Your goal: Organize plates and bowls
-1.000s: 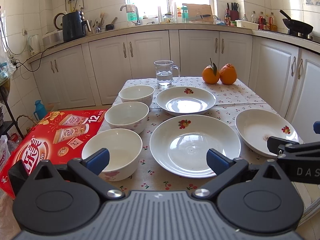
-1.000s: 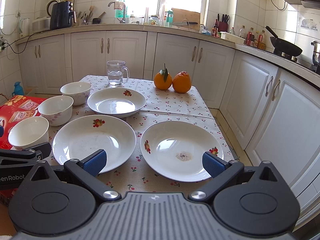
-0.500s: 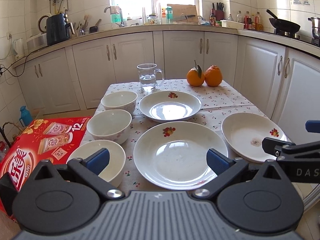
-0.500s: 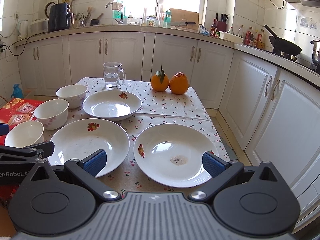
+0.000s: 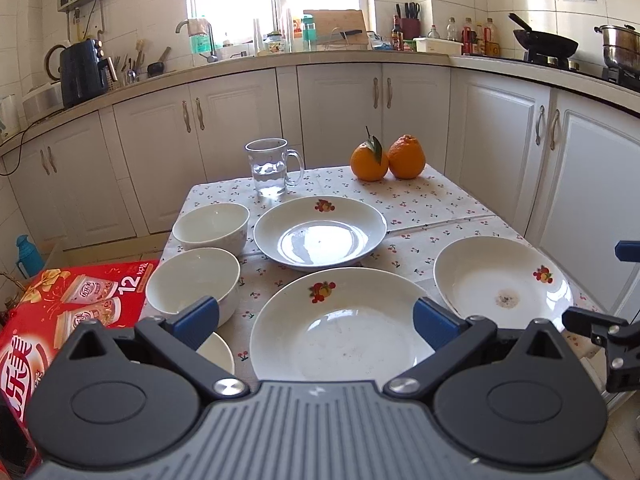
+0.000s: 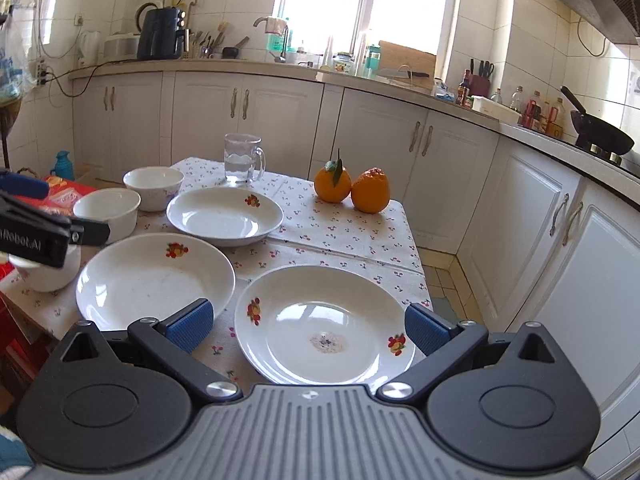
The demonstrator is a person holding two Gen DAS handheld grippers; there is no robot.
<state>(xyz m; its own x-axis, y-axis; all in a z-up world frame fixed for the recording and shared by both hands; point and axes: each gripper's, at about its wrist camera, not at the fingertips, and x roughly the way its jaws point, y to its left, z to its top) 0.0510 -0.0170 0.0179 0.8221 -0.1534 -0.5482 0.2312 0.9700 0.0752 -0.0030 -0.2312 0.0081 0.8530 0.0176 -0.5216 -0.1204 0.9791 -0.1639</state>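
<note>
Task status: not started, judging by the layout. No dish is stacked or held. Three plates and three bowls sit singly on the cherry-print tablecloth.

Plate positions: the near-centre plate lies directly ahead of the left gripper; the right plate, with a small dark smear at its middle, lies directly ahead of the right gripper; the far plate sits beyond them, near the glass mug.

Bowl positions: a row down the left edge of the table. The far bowl and middle bowl are fully visible; the near bowl is largely hidden behind the left gripper.

Gripper state: both sets of jaws stand wide apart and empty. Each gripper hovers at the near edge, touching nothing.

Remaining work: all of it, probably gathering the plates into one stack and nesting the bowls. The two oranges at the far right are no part of the task
</note>
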